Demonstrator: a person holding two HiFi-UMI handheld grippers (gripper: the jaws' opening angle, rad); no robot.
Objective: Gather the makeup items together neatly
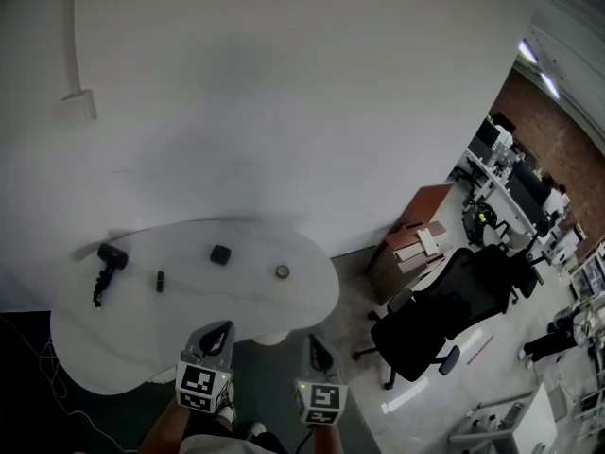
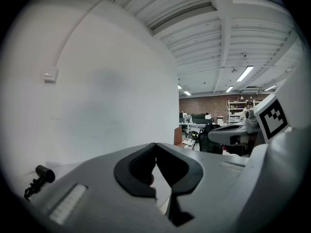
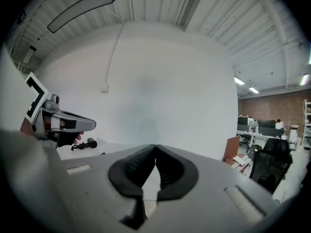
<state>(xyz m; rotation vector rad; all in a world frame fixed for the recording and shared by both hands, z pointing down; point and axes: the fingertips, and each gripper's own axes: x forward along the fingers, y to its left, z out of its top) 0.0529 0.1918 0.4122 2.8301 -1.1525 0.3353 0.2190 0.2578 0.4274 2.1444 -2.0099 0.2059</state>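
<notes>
White-walled office; my left hand-held gripper (image 1: 218, 333) and right hand-held gripper (image 1: 316, 344), both closed and empty, hover nearside of the black compact (image 1: 220, 253) on the desk (image 1: 113, 348). Compact likely light, rigid, slippery: grip across opposite edges.

A white, kidney-shaped counter (image 1: 284, 315) is carrying four small items, all lying apart from one another along its far half. A black corded appliance (image 1: 107, 265) is resting at ten o'clock, with a slim dark stick (image 1: 160, 280) near it at eleven. A small black square case (image 1: 220, 253) is sitting at twelve and a round grey pot (image 1: 282, 271) at two o'clock.
</notes>
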